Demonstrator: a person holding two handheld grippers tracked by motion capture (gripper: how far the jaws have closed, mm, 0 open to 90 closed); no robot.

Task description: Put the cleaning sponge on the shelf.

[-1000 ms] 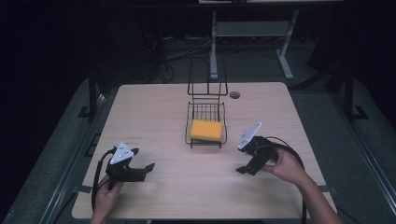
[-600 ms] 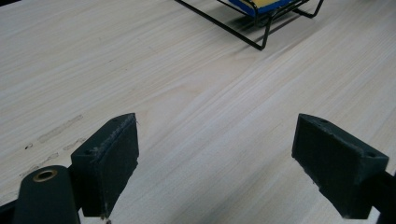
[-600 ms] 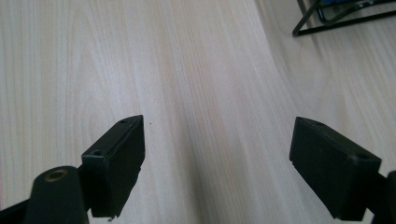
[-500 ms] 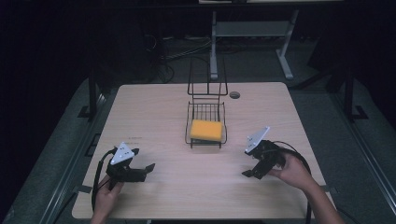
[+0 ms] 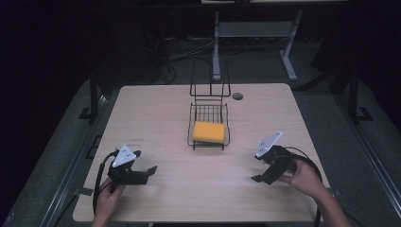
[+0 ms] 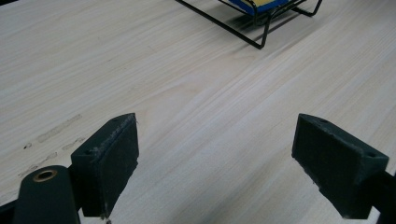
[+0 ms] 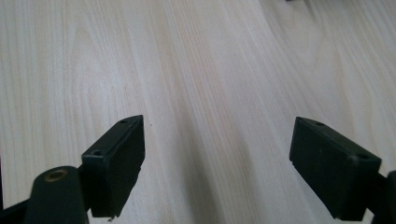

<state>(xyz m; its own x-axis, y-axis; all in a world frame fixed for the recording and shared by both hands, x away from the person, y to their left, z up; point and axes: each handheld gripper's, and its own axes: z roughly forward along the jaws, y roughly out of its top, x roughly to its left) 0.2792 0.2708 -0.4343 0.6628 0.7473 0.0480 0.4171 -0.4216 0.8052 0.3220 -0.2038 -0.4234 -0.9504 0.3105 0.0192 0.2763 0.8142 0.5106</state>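
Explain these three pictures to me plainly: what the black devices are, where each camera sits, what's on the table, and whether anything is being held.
There is no robot here. A person sits at a wooden table and holds a hand tool in each hand: the left gripper and the right gripper. The high view looks down from above the person. The other two pictures come from cameras mounted on each gripper, looking along its two black jaws. In both, the jaws stand wide apart over bare wood, so nothing is held. On the table stands a black wire basket with a yellow sponge lying in it.
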